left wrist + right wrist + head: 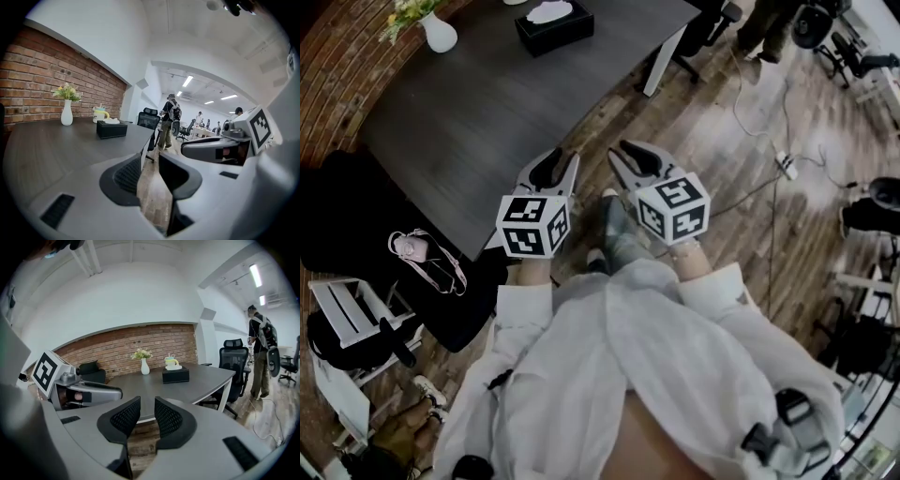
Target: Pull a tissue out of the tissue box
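Observation:
The black tissue box [553, 25] stands on the far part of the dark grey table [478, 112], with a white tissue sticking out of its top. It also shows as a small tissue box [111, 129] in the left gripper view and as the tissue box [176, 374] in the right gripper view. My left gripper [556, 159] hovers at the table's near edge, open and holding nothing. My right gripper [632, 155] is beside it over the wooden floor, also open and holding nothing. Both are well short of the box.
A white vase with flowers [439, 34] and a mug [171, 362] stand near the box. A black office chair [233, 357] is at the table's far end, and a person with a backpack [260, 350] stands beyond it. Cables [769, 159] lie on the floor. A white table leg [661, 61] is at the right.

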Demonstrator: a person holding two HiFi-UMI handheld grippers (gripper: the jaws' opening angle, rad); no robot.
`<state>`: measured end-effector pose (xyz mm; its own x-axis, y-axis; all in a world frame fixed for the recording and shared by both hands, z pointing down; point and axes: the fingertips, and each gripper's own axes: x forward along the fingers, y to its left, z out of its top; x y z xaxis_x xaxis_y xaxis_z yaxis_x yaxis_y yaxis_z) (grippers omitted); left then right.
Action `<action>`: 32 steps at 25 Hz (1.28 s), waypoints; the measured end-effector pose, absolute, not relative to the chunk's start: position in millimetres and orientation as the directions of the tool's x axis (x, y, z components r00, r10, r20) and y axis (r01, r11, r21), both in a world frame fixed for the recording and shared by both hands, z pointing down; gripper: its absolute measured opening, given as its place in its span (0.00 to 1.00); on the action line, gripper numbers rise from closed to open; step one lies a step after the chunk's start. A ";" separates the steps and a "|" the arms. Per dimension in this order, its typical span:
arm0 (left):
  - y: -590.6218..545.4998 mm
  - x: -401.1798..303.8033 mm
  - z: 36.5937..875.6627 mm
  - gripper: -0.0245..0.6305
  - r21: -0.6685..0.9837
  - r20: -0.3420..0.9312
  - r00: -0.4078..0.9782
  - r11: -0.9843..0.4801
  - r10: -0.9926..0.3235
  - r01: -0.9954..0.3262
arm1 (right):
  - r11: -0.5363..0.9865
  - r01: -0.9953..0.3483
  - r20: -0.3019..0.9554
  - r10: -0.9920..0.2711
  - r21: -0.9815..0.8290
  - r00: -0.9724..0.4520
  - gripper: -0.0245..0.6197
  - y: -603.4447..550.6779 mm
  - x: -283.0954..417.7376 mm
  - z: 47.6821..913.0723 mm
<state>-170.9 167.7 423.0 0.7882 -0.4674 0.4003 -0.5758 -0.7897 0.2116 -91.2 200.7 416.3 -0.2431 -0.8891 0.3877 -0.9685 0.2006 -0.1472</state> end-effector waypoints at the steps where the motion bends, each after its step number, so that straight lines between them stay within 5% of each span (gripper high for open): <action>1: 159.7 -168.8 425.7 0.19 0.213 0.404 0.785 -0.786 -0.469 -0.580 | 0.204 -0.967 0.393 -0.886 -0.150 -0.247 0.17 191.5 -88.7 419.2; 17: -16.5 -81.3 423.6 0.19 0.221 0.406 0.734 -0.721 -0.545 -0.657 | 0.318 -0.937 0.393 -0.851 -0.145 -0.349 0.17 6.5 15.2 413.5; 32: -82.6 -21.1 421.3 0.19 0.222 0.423 0.705 -0.689 -0.569 -0.689 | 0.302 -0.936 0.413 -0.841 -0.179 -0.350 0.17 -47.3 90.3 426.7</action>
